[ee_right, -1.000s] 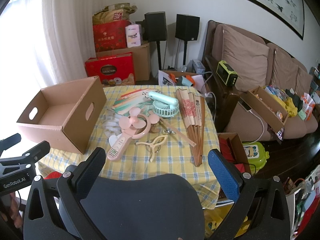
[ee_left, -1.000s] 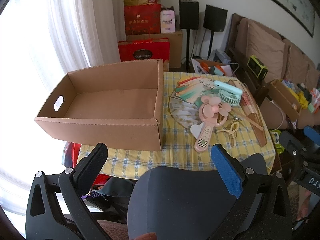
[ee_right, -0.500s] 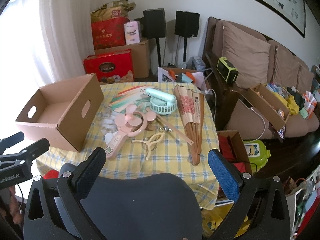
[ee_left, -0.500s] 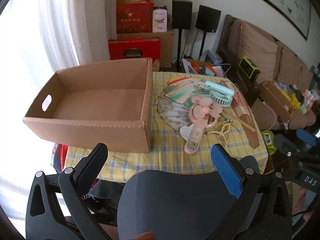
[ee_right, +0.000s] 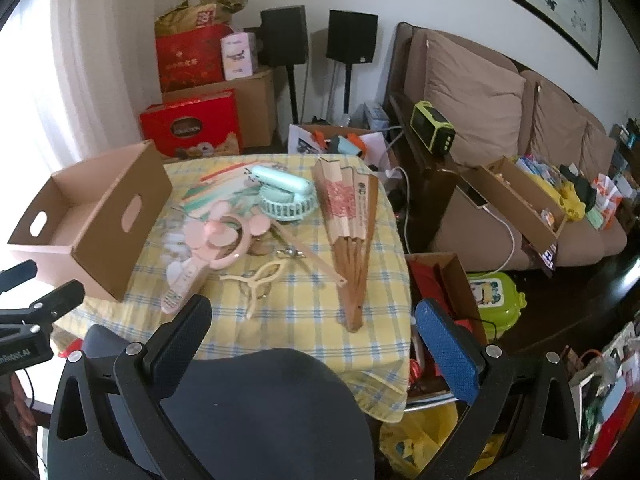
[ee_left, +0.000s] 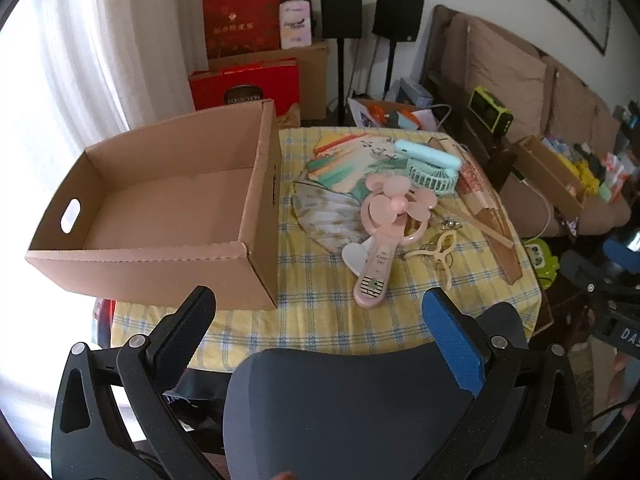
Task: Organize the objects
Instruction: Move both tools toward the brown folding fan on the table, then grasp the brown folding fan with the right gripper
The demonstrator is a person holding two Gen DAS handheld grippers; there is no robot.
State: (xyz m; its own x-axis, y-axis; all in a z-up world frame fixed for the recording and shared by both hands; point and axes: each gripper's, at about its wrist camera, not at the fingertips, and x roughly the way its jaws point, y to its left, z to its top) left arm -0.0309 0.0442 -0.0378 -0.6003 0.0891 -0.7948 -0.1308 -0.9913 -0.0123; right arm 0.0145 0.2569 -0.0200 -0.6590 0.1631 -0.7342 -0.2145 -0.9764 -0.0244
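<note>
An empty cardboard box (ee_left: 168,208) (ee_right: 92,216) stands on the left of a table with a yellow checked cloth (ee_left: 320,320) (ee_right: 304,312). To its right lie a pink hand fan (ee_left: 384,224) (ee_right: 216,244), a mint hand fan (ee_left: 428,168) (ee_right: 284,196), a folded wooden fan (ee_right: 352,236) (ee_left: 484,216), a cream clip (ee_left: 440,252) (ee_right: 260,280) and paper fans (ee_left: 340,168). My left gripper (ee_left: 320,328) hangs open before the table's near edge. My right gripper (ee_right: 312,328) is open too, over the near right edge, holding nothing.
Red gift boxes (ee_right: 192,124), cartons and two speakers (ee_right: 352,36) stand behind the table. A sofa (ee_right: 500,120) with a cluttered tray (ee_right: 516,196) runs along the right. Boxes and bags (ee_right: 440,292) lie on the floor beside the table.
Both grippers drifted a little; the table and box shifted slightly left and lower in the left wrist view. Nothing was taken hold of.
</note>
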